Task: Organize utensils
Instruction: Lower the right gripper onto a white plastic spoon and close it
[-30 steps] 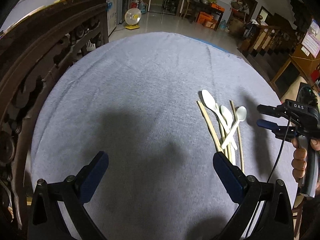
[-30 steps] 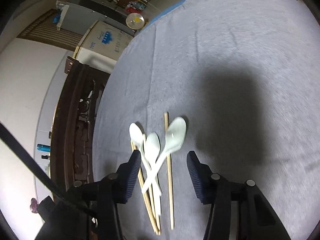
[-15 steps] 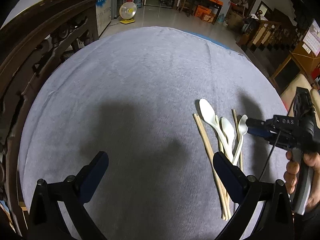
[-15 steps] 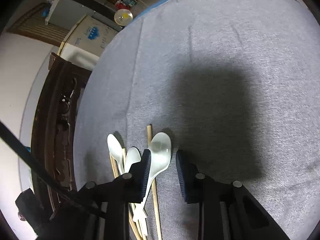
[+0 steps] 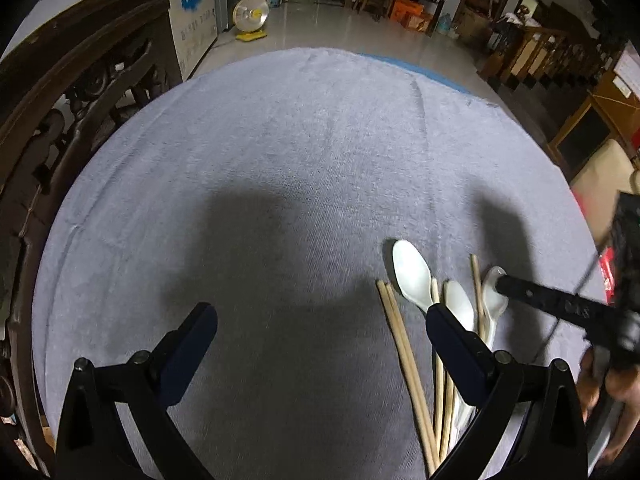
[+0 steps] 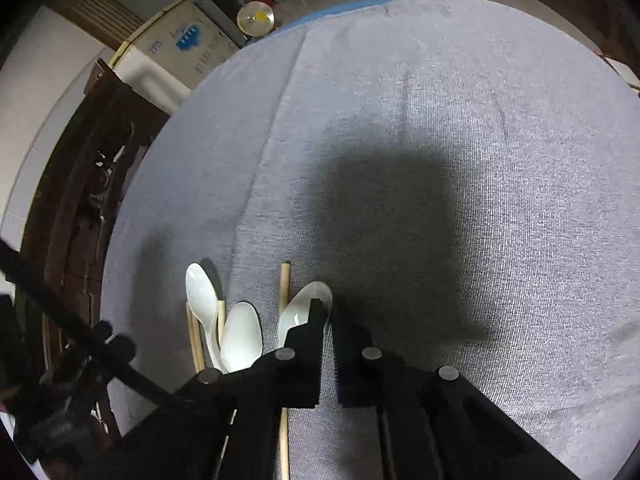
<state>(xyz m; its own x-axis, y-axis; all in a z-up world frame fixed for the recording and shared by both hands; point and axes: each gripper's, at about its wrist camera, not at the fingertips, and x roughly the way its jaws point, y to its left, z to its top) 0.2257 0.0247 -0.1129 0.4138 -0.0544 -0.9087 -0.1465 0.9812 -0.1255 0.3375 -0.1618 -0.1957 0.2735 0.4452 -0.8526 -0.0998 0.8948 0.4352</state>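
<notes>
Three white plastic spoons lie among several wooden chopsticks [image 5: 400, 336] on the grey cloth near the table's right edge. My right gripper [image 6: 330, 312] is shut on the bowl rim of the rightmost spoon [image 6: 298, 312]. In the left wrist view its black tip [image 5: 500, 280] rests on that spoon [image 5: 494, 306]. The other spoons [image 6: 202, 296] [image 6: 242, 336] lie just left of it, and a chopstick [image 6: 285, 284] runs between. My left gripper [image 5: 320, 320] hangs open over bare cloth, its right finger [image 5: 444, 328] above the middle spoon [image 5: 458, 300] and the chopsticks.
A grey cloth [image 5: 320, 140] covers the round table. Dark carved wooden furniture [image 5: 60, 100] stands close along its left side. A hand [image 5: 612, 384] holds the right gripper's handle at the table's right edge. A small fan [image 5: 250, 14] sits on the floor beyond.
The right gripper came down onto the rightmost spoon and its jaws went from wide apart to shut on the bowl. The left gripper slid right toward the utensils, staying open.
</notes>
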